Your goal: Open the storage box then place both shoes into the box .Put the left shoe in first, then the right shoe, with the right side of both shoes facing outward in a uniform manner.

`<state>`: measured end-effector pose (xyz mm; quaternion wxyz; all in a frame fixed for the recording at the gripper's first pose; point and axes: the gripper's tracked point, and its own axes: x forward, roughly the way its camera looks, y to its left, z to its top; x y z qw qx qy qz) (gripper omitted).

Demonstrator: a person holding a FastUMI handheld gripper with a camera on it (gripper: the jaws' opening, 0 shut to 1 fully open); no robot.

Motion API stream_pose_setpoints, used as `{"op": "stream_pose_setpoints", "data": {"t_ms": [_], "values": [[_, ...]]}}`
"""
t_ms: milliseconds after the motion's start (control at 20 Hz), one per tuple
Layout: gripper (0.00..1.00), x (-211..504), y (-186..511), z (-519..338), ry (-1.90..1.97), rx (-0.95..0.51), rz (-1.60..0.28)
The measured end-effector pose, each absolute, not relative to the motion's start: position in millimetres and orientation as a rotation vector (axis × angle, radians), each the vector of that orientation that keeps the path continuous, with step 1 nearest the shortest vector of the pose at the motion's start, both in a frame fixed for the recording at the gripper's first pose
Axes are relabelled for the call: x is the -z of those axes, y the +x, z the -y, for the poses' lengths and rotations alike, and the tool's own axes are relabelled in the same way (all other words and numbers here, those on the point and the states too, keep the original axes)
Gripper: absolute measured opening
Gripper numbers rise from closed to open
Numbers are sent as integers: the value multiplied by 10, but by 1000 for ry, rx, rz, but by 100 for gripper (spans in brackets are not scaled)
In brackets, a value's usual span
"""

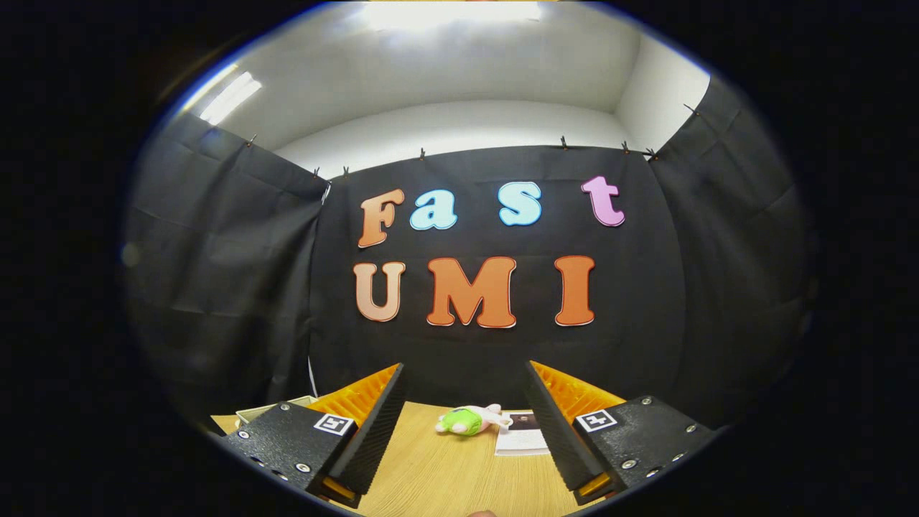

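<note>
My gripper (465,373) is held level above a wooden table (445,474), looking at the booth's black wall. Its two fingers (384,409) stand wide apart with nothing between them, so it is open. Between and beyond the fingers, a small green and pink shoe (467,420) lies on its side on the table. Just right of it lies a white booklet or card (523,433), partly hidden behind the right finger. A pale box edge (262,411) peeks out behind the left finger at the table's far left.
The black cloth wall closes the table off at the back and on both sides. Bare wood stretches between the fingers up to the shoe.
</note>
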<state>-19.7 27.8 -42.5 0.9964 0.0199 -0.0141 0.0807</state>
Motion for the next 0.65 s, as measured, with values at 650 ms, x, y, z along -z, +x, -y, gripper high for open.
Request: {"op": "stream_pose_setpoints", "data": {"t_ms": [650], "values": [[97, 523, -116, -290, 47, -162, 8]]}}
